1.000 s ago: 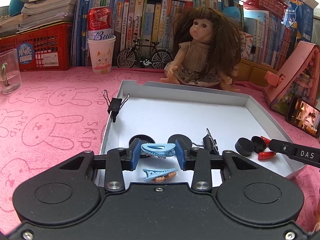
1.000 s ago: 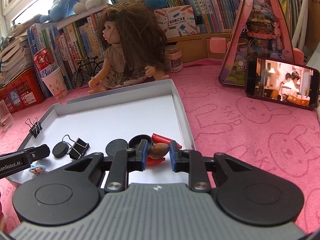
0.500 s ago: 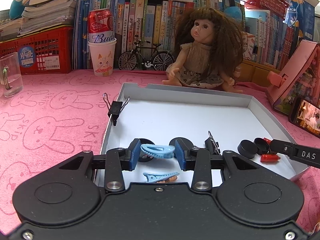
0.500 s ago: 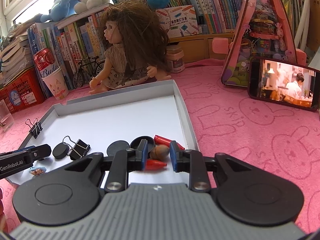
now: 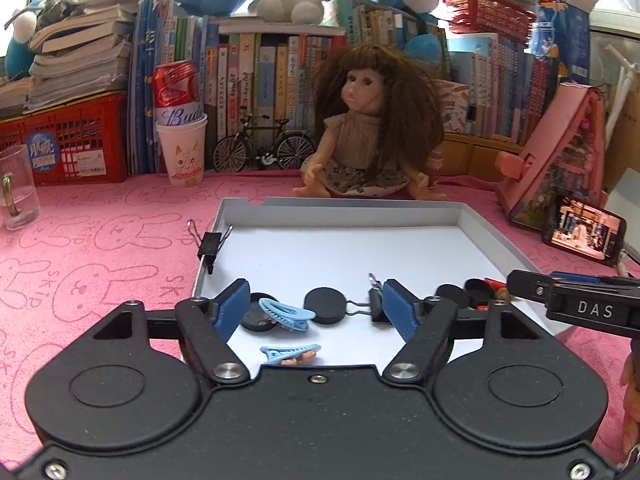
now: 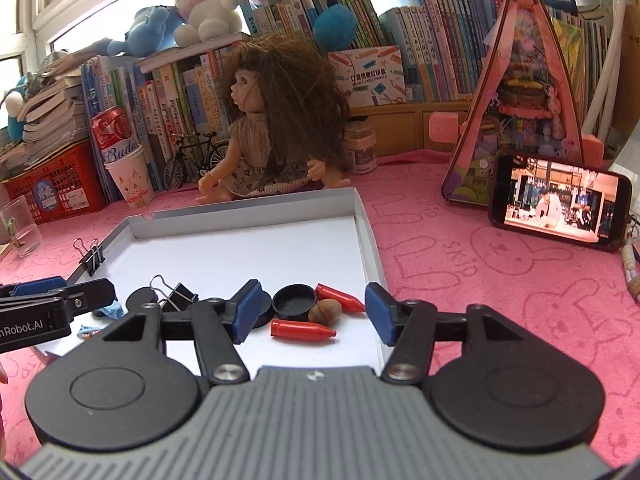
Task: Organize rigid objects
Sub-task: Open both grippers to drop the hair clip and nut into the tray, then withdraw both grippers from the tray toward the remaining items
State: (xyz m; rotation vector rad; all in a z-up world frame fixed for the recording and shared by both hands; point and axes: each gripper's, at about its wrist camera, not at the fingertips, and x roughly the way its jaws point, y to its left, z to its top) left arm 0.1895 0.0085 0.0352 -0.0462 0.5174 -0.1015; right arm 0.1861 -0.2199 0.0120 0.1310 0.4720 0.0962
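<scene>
A shallow white tray (image 5: 340, 248) (image 6: 256, 256) lies on the pink cloth. My left gripper (image 5: 314, 312) is open above its near edge; a light blue hair clip (image 5: 286, 315) lies free between the fingers, beside black discs (image 5: 324, 311). A second blue clip (image 5: 290, 353) lies nearer. A binder clip (image 5: 374, 308) sits by the right finger. My right gripper (image 6: 312, 312) is open over the tray's near right corner. A brown nut (image 6: 325, 311), two red crayons (image 6: 302, 330) and a black cap (image 6: 292, 300) lie between its fingers.
A binder clip (image 5: 210, 242) is clamped on the tray's left rim. A doll (image 5: 372, 128) sits behind the tray. A paper cup with a can (image 5: 182, 148), a glass (image 5: 16, 192), a red crate, books, a pink toy house (image 6: 516, 112) and a phone (image 6: 558, 204) surround it.
Both grippers opened. The left one let go of the blue hair clip and the right one let go of the brown nut; both now lie in the tray. Both grippers drew back slightly.
</scene>
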